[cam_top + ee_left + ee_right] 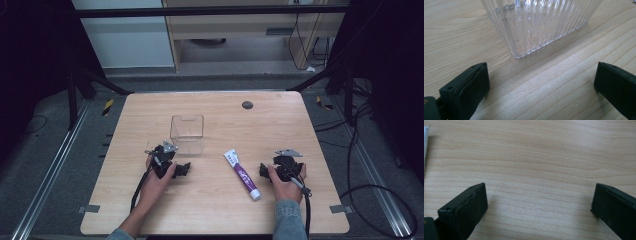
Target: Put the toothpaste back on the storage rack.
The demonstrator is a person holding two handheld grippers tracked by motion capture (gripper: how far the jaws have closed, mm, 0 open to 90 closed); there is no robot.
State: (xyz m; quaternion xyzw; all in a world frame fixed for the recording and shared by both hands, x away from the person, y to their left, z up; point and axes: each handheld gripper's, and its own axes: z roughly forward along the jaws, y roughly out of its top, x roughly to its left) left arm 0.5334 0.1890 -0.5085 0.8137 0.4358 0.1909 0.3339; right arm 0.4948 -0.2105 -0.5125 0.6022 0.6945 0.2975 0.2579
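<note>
Nearest the front edge of the wooden table (215,210), two forearms come in from below, each hand holding a black gripper low over the wood. The left gripper (172,165) sits left of centre, its jaws spread wide and holding nothing; in the left gripper view the left gripper (541,82) has bare wood between its two black jaws. The right gripper (277,169) sits toward the right edge, likewise released, and in the right gripper view the right gripper (539,202) shows its jaws well apart with only wood grain between them. Between the two grippers, nearer the right one, lies a tube (242,174), flat on the table. Its long axis runs diagonally: the white cap end points toward the front right corner, the flat crimped end toward the back left. The body is purple with white ends; there is printing on it, but too small to read. The right gripper view catches just a pale sliver of the tube (425,145) at its left edge. Farther back, just beyond the left gripper, stands a clear plastic box (187,133), upright and open at the top. The left gripper view shows what the high view cannot: the box (536,25) has ribbed walls, with one bottom corner turned toward the jaws. Near the back edge a small dark round spot (247,105) marks the tabletop.
</note>
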